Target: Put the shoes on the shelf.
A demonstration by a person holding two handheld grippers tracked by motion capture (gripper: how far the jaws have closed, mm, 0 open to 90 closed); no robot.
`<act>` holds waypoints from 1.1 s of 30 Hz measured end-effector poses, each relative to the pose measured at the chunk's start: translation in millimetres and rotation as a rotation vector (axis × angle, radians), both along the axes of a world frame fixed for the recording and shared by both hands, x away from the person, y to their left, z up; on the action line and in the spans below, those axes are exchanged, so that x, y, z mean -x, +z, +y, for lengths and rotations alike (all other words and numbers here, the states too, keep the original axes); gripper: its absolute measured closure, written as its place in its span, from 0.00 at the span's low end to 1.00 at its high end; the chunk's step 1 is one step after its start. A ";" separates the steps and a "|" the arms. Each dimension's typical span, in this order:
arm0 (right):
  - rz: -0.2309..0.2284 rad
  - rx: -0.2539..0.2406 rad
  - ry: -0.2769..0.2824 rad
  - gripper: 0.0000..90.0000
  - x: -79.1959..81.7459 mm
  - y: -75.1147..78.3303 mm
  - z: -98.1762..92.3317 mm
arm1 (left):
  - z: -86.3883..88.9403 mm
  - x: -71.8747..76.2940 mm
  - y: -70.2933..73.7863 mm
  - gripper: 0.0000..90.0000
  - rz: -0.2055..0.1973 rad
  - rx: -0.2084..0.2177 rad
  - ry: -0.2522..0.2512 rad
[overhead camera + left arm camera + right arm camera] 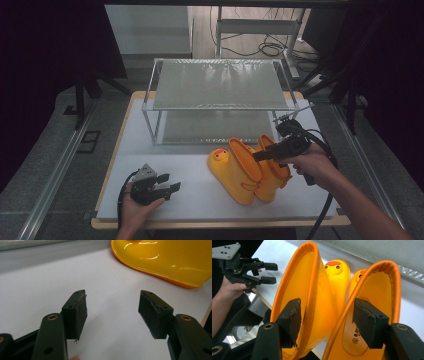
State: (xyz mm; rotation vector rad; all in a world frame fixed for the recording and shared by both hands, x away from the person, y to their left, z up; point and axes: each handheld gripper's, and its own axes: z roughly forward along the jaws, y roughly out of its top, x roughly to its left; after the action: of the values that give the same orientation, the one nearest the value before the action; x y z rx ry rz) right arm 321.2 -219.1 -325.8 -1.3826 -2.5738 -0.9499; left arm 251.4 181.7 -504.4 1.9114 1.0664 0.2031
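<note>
Your right tool (263,153) sits at the tops of a pair of glossy yellow rubber boots with duck faces on the toes (248,172), which stand side by side on the white surface (190,190), just in front of a two-tier metal-framed rack (216,85). Seen along that tool, one black jaw lies inside the left boot's opening (297,297) and the other inside the right boot's opening (372,302), so the two adjoining orange-edged rims run up between them. The jaws stand wide apart and neither pad (290,320) presses on the rubber; nothing is gripped. The duck toes point away from you, toward the rack.

Your left tool (169,190) rests low at the near left of the surface, well apart from the boots, its jaws spread and bare, with only white surface between the pads (77,312). The curved yellow side of a boot (165,260) lies ahead of it and to the right, clear of both jaws. From the right tool's camera, your left tool (270,272) shows at upper left, held in your hand (230,287) off the surface's edge.
</note>
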 end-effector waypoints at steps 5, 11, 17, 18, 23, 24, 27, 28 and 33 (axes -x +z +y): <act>0.009 0.034 -0.006 0.42 -1.6 -1.4 5.8 | 0.6 -0.2 -0.2 0.44 0.000 0.001 0.001; 0.020 0.097 -0.006 0.43 -4.0 -6.2 15.4 | 0.6 0.2 0.3 0.44 -0.007 0.004 0.003; 0.031 0.120 -0.010 0.45 -6.4 -9.6 20.7 | 1.5 0.4 0.5 0.44 -0.012 0.006 0.009; 0.033 0.122 -0.011 0.45 -6.7 -9.9 21.0 | 1.7 0.2 0.5 0.44 -0.014 0.005 0.009; 0.040 0.128 -0.014 0.45 -8.2 -11.9 21.4 | 1.5 0.4 0.4 0.44 -0.012 0.005 0.007; 0.041 0.131 -0.014 0.46 -8.1 -12.2 21.8 | 1.5 0.4 0.4 0.44 -0.012 0.005 0.007; 0.041 0.144 -0.014 0.48 -7.6 -12.8 23.1 | 1.0 0.3 0.3 0.44 -0.011 0.004 0.006; 0.043 0.150 -0.014 0.50 -7.4 -12.8 23.7 | 0.9 0.4 0.3 0.44 -0.010 0.003 0.006; 0.050 0.188 -0.009 0.55 -7.5 -16.8 27.2 | 1.0 0.4 0.4 0.44 -0.010 0.004 0.006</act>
State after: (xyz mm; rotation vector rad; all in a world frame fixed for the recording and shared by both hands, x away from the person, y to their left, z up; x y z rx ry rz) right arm 328.7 -191.8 -342.6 -1.4411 -2.6801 -0.6799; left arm 251.0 182.7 -504.0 1.9017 1.0655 0.2140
